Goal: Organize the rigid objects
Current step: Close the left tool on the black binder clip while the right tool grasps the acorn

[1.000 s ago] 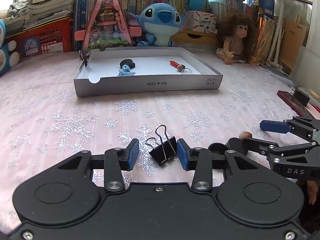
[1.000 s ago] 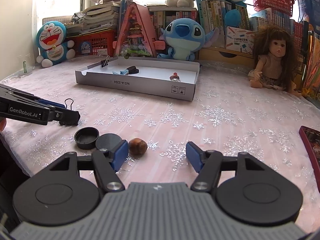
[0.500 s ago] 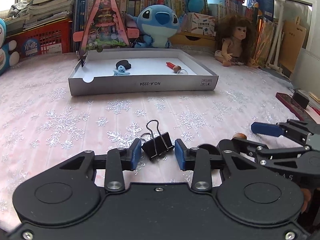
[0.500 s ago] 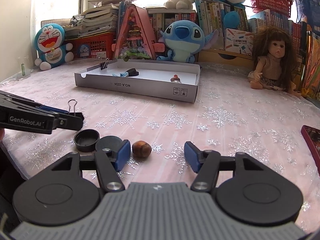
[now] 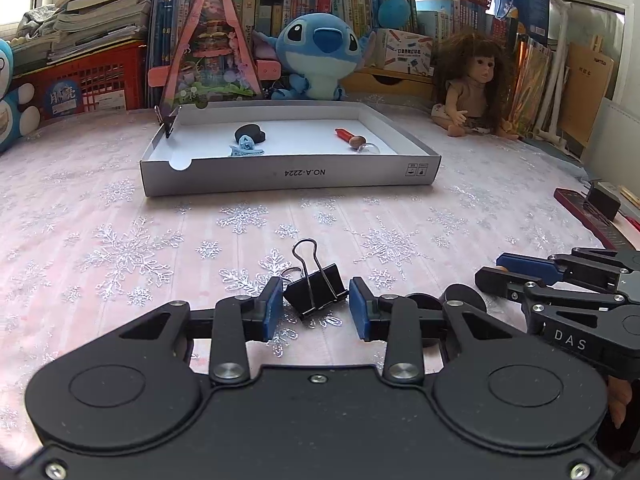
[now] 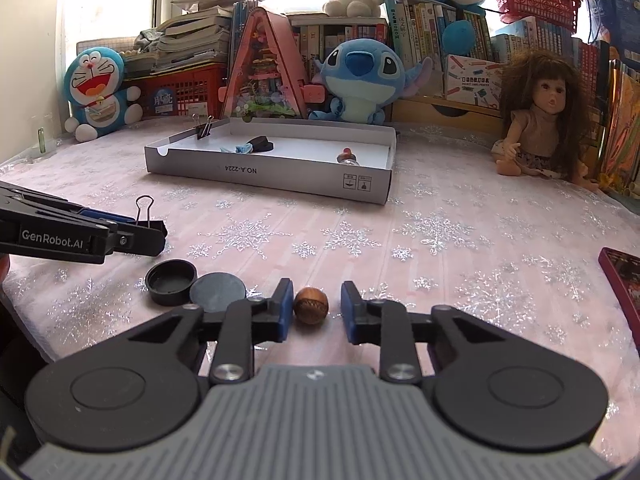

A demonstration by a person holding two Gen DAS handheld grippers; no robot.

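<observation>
Both released: left tongs (image 5: 314, 314) straddle the black metal binder clip (image 5: 316, 294), right tongs (image 6: 314, 316) the brown round nut (image 6: 311, 311); centre each before closing.

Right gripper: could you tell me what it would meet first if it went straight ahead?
The brown nut, lying between the open fingers of the right gripper; beyond it, probably only cloth up to the white box.

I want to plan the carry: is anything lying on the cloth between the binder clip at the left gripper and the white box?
Nothing visible does. The binder clip sits between the open fingers of the left gripper, and the snowflake tablecloth up to the white box carries no objects. The box's low front wall must be cleared.
</observation>
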